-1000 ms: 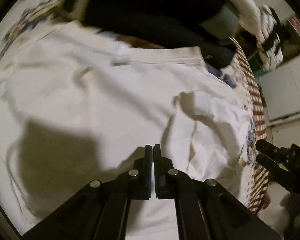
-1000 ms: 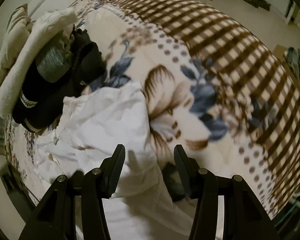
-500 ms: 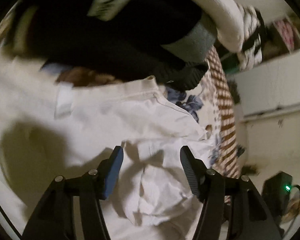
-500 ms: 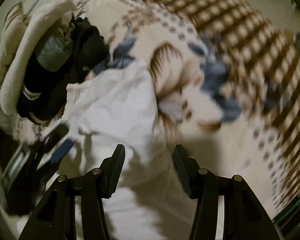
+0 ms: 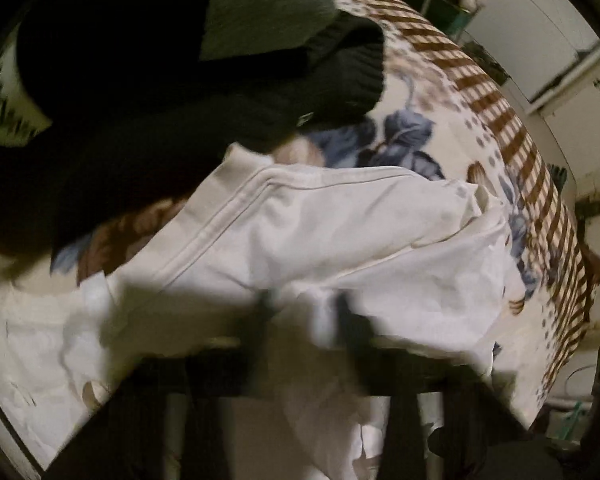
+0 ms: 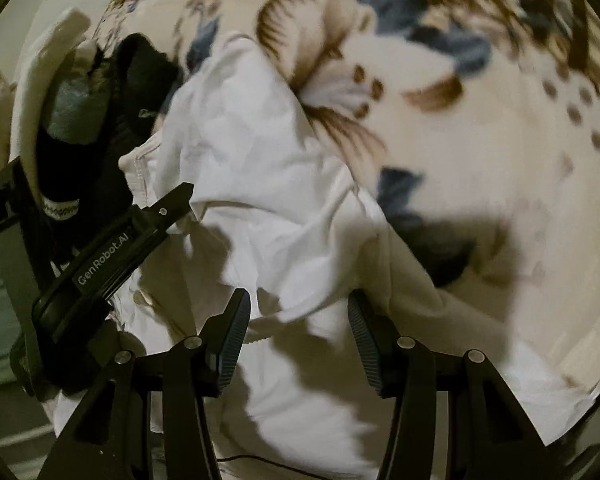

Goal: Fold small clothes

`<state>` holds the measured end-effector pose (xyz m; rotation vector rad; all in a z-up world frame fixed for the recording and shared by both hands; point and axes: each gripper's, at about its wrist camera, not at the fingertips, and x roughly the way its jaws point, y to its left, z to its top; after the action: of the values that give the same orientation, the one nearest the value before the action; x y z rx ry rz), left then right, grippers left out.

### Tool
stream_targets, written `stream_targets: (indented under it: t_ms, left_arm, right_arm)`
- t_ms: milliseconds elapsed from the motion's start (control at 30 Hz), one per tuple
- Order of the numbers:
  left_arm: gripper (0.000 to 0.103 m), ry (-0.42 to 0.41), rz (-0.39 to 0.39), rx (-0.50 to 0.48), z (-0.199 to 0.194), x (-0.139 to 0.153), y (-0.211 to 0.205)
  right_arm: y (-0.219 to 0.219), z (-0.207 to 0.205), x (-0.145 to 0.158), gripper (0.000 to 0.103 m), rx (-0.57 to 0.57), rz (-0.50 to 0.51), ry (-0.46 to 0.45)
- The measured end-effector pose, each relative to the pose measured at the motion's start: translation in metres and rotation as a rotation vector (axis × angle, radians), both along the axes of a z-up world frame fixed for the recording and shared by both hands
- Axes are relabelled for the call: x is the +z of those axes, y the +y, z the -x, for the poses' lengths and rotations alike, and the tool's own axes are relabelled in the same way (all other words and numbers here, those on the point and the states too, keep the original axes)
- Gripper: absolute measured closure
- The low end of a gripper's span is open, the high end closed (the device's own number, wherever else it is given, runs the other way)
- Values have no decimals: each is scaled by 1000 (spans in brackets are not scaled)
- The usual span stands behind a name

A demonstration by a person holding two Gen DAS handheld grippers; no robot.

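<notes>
White garment point(image 6: 260, 168), one of it, lies crumpled on the floral blanket point(image 6: 480, 148) right under both your tools, and its stitched hem point(image 5: 228, 216) runs away ahead of your left gripper point(image 5: 304, 312). It looks like thin, light cotton: it should drape and slide rather than hold a shape, so a single layer may slip free. I'd judge the doubled hem or a corner the safest place to pinch.

Your left gripper's jaws are closing, with a raised fold of the white cloth between them, though blur hides whether the pads press it yet. Your right gripper point(image 6: 298, 312) stands with its jaws apart over the same garment, cloth beneath the gap and nothing clamped.

Beyond the left tool's tips sits one pile of dark clothes point(image 5: 140, 100), a black knit with a grey piece on top; how many items it holds I cannot tell. Two grippers, one blanket, one white garment in hand.
</notes>
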<state>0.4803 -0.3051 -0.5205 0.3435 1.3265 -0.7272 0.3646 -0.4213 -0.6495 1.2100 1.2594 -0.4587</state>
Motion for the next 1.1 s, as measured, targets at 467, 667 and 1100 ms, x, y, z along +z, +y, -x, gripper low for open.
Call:
stream_targets:
  t_ms: [467, 667, 1100]
  left_arm:
    - [100, -38, 76, 78, -8, 29, 42]
    - [100, -37, 67, 109, -13, 29, 53]
    - [101, 3, 23, 237, -38, 10, 98]
  right_arm:
    - [9, 18, -10, 50, -164, -188, -19]
    - [18, 11, -29, 93, -188, -216, -28]
    - [60, -1, -30, 99, -10, -153, 4]
